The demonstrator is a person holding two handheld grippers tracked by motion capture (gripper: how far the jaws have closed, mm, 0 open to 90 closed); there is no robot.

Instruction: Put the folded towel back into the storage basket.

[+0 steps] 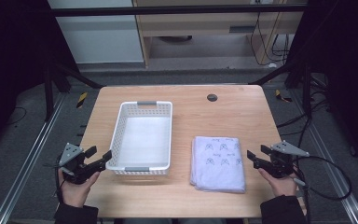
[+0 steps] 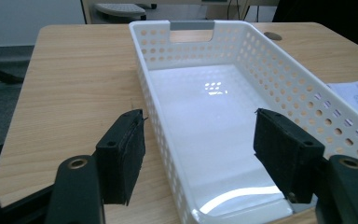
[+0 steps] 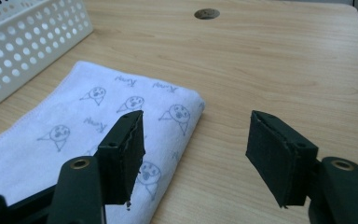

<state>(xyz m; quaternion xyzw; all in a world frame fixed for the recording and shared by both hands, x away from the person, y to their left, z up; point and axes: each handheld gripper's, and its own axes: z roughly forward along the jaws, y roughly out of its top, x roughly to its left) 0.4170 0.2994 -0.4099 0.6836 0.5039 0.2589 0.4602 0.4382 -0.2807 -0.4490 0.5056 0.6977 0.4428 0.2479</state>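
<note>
We've got the folded white printed cloth (image 1: 217,163) lower centre, nearest our right gripper (image 1: 255,157); both it and the left gripper (image 1: 99,158) gape wide, empty.

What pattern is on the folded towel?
Pale lavender towel printed with small grey cartoon faces and script; clearest in the right gripper view.

The white basket (image 1: 142,137) stands on the left half of the counter (image 1: 223,109), and its tall holey walls block the way from the sides. Its top is open and nothing is inside. The left tool (image 1: 101,158) sits just by its near left corner, jaws wide apart. The folded cloth (image 1: 217,163) lies flat beside the basket, with a bare strip between them. The right tool (image 1: 257,155) waits open by the cloth's right edge. The far right of the counter is bare wood with one small round hole (image 1: 212,97).
</note>
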